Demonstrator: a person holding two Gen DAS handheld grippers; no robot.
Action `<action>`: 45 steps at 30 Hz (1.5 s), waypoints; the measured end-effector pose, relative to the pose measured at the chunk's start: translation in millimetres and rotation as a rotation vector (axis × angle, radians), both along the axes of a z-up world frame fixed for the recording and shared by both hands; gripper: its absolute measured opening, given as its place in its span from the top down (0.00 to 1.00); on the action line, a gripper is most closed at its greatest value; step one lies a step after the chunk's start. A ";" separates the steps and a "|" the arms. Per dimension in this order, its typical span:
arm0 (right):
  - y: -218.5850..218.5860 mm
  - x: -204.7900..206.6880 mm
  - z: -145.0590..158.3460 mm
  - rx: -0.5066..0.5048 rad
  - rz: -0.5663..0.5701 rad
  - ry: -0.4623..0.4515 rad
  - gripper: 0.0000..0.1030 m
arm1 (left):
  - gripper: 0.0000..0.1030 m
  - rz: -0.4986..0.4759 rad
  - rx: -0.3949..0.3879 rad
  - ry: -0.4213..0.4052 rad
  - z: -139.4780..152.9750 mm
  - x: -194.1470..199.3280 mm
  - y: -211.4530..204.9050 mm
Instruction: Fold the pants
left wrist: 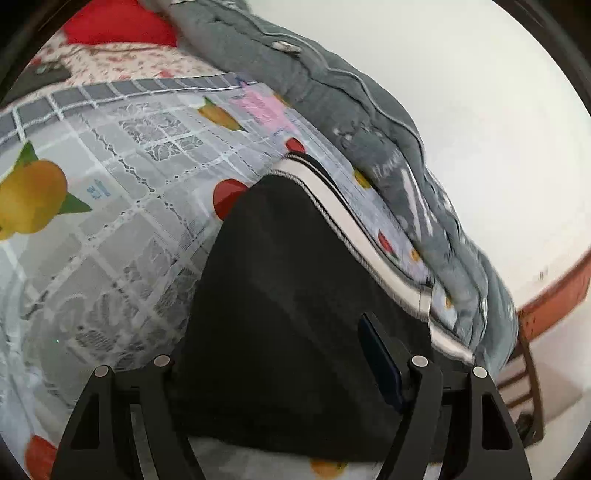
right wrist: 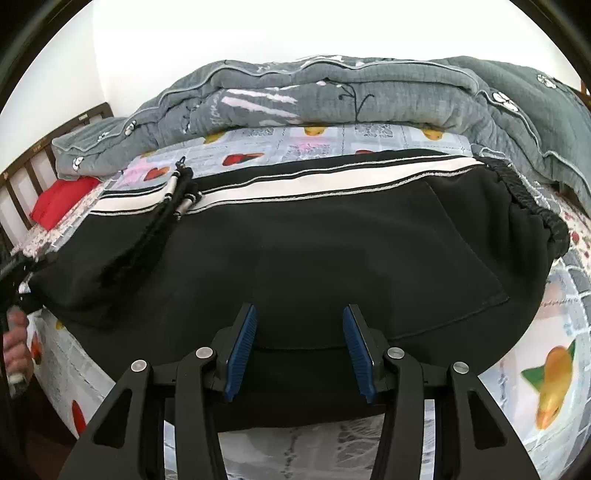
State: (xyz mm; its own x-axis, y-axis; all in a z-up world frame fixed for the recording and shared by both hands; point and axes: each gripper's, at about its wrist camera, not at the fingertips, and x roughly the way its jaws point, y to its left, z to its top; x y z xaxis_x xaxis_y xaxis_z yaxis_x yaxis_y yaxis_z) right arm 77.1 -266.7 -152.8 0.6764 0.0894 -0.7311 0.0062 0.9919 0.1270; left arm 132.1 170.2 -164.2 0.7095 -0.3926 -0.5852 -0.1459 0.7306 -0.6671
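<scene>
1. The right gripper (right wrist: 299, 347) is open; its two blue pads (right wrist: 242, 350) stand apart just above the near edge of the black pants (right wrist: 332, 251), and no cloth is between them.

2. For the left gripper (left wrist: 288, 369), only one blue pad (left wrist: 380, 362) shows. Black cloth fills the space between the fingers, so I cannot tell whether it grips the cloth or only rests over it.

3. The pants lie across the bed (right wrist: 554, 369), it seems already folded once. The white side stripe (right wrist: 314, 184) runs along the far edge, the elastic waistband (right wrist: 532, 206) is at the right, and the drawstrings (right wrist: 173, 206) lie loose on top at the left.

4. What could go wrong, in my judgement:
   - The drawstrings may slip inside the next fold and make a lump.
   - If the right gripper takes only the top layer, the layers can separate and the edges will not match.
   - The bed is soft, so the cloth may drag and wrinkle.

5. The surface is a sheet with a fruit and grid print. A grey quilt (right wrist: 332, 92) is piled behind the pants, a red cushion (right wrist: 59, 201) lies at the left by a wooden bed frame (right wrist: 37, 158), and behind is a white wall (right wrist: 258, 29).
</scene>
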 end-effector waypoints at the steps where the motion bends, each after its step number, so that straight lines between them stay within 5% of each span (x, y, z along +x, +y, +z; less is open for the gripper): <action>1: -2.5 -0.4 2.0 -0.011 0.001 -0.006 0.53 | 0.30 0.012 -0.007 0.004 -0.3 1.7 -1.7; 9: -34.1 -11.3 5.4 0.010 -0.022 -0.024 0.53 | 0.29 -0.044 0.048 -0.037 1.3 -35.5 -31.1; 15: -47.3 -18.5 2.2 0.025 -0.012 -0.007 0.53 | 0.31 0.032 0.007 -0.001 2.6 -22.8 -29.0; 21: -61.0 -41.3 9.9 0.008 -0.011 -0.034 0.53 | 0.68 0.184 -0.029 0.051 -5.4 -28.4 -14.1; 29: -94.7 -77.5 14.5 -0.001 -0.054 -0.044 0.53 | 0.84 0.243 0.226 0.101 22.7 -17.9 -44.4; 34: -114.8 -102.6 24.6 -0.010 -0.096 -0.073 0.53 | 0.85 0.199 0.385 -0.020 75.3 -12.4 -88.6; 41: -142.2 -124.6 34.4 -0.030 -0.162 -0.092 0.53 | 0.85 -0.031 0.558 -0.230 141.7 -11.1 -201.9; 45: -150.6 -132.9 37.6 -0.051 -0.177 -0.097 0.53 | 0.85 -0.214 0.630 -0.318 151.4 -27.8 -278.6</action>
State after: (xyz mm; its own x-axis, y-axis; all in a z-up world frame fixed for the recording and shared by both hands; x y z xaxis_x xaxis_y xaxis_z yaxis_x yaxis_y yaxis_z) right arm -55.8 -417.3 -115.2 0.7457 -0.0720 -0.6623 0.1707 0.9816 0.0855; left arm 104.2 -108.4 -12.8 0.8281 -0.1988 -0.5242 0.1732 0.9800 -0.0981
